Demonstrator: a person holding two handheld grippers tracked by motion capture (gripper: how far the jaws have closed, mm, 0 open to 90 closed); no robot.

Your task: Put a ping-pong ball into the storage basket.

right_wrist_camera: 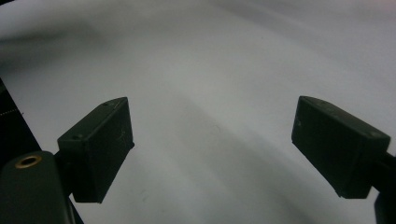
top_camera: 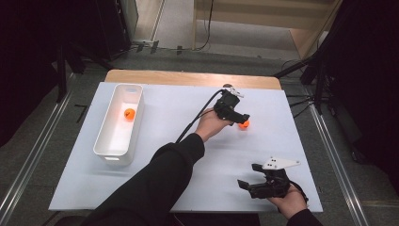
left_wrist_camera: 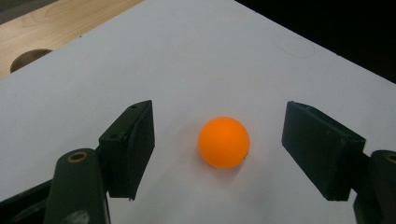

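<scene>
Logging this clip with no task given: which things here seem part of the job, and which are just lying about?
Likely in the job:
- ball on the table, between the open jaws of the left hand-held gripper
- white bin
- second ball in the bin

Idle or background:
- right hand-held gripper, open
- white sheet
- wooden table edge

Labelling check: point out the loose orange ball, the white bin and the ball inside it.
loose orange ball (left_wrist_camera: 223,142), left gripper view, centre of the ball.
white bin (top_camera: 137,123), high view, right wall.
ball in the bin (top_camera: 129,113), high view, its centre.
</scene>
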